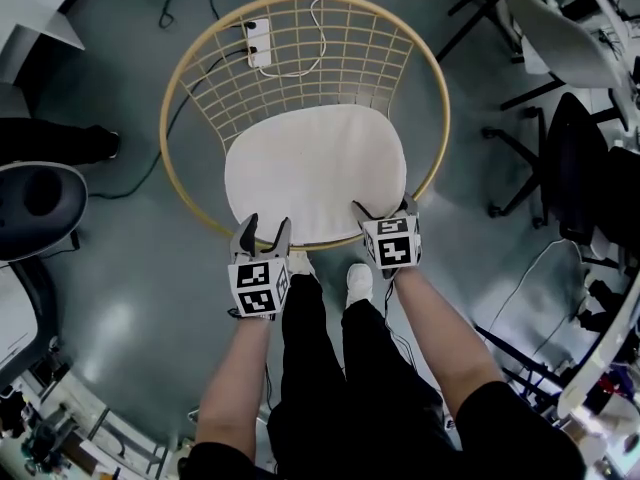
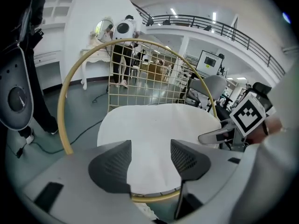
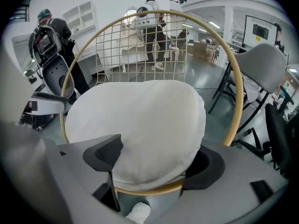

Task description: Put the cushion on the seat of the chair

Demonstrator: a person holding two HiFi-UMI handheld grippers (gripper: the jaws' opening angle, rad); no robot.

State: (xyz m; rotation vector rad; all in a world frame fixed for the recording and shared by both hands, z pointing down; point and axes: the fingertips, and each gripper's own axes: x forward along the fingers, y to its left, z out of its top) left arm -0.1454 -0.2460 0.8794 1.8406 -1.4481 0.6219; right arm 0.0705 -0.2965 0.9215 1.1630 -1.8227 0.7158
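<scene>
Chair: a round chair with a tan hoop frame [image 1: 300, 0] and a cream wire-grid back is found standing on the grey floor [image 1: 120, 308], directly ahead of the person's white shoes [image 1: 359, 283].
Cushion: a white oval fabric cushion [image 1: 315, 173] is seen lying flat on the seat of the chair. Nearly all of the seat is covered, and the chair's front rim is reached by the cushion's near edge.
Left gripper: the left gripper [image 1: 266, 226] is held at the left part of the chair's front rim. Its fingers are spread wide and nothing is pressed by them; the cushion's edge is seen past the gap, unclamped.
Right gripper: the right gripper [image 1: 384, 208] is held at the right part of the chair's front rim. Its fingers are parted wide, with the cushion's near edge bulging between them; no squeeze is shown in the fabric.
Reason for positions: the front rim is the side nearest the person, so the cushion can be steadied there without the hoop being reached over.
Task status: the placement is judged done in substance; only the withdrawal of the grippers is judged outstanding.
Risk: the cushion could be dragged forward off the chair if fabric is caught by the right fingers.
Surroundings: a white power strip [image 1: 258, 43] with cables is noted on the floor behind the chair's back.
</scene>
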